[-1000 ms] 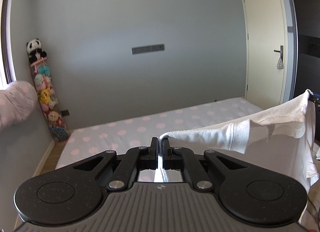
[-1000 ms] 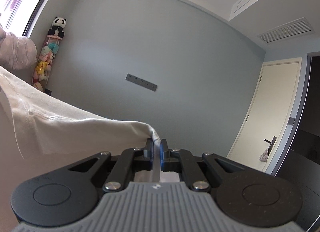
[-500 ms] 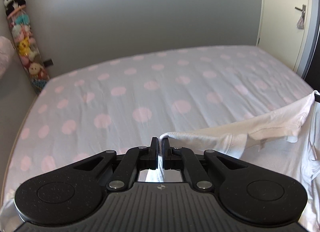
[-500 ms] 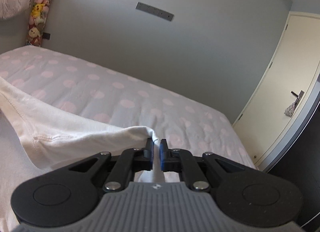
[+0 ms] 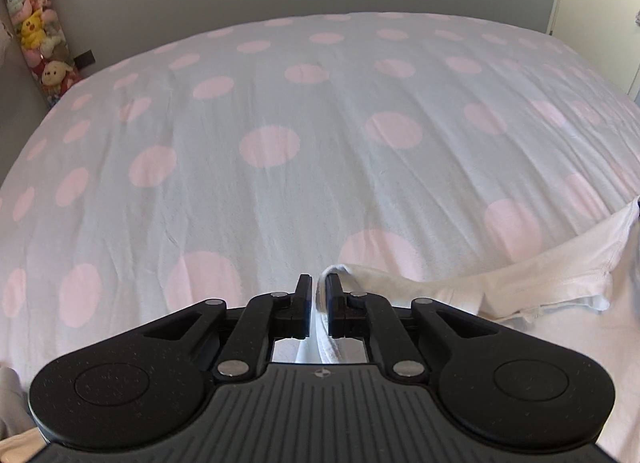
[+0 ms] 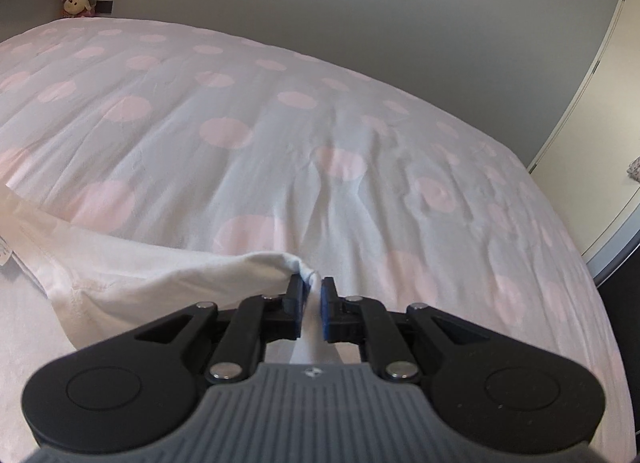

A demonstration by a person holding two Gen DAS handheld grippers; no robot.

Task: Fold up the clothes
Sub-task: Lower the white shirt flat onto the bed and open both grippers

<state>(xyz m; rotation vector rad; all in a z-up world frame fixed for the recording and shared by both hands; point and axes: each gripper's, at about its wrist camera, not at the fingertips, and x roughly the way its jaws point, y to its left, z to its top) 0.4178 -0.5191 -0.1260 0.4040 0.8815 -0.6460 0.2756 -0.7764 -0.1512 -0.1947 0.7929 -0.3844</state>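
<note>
Between both tools stretches the white T-shirt (image 5: 500,283), its long axis running from the left gripper (image 5: 318,295) rightward to the right gripper (image 6: 310,295); both jaws are opening, cloth slack between them, above the polka-dot bedsheet (image 5: 280,111).

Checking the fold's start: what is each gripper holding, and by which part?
Both jaws are opening, letting go of a white shirt: the left gripper and right gripper each have its top edge between them.

black left gripper (image 5: 318,289), right gripper (image 6: 311,290) blue-padded, silver screws.
</note>
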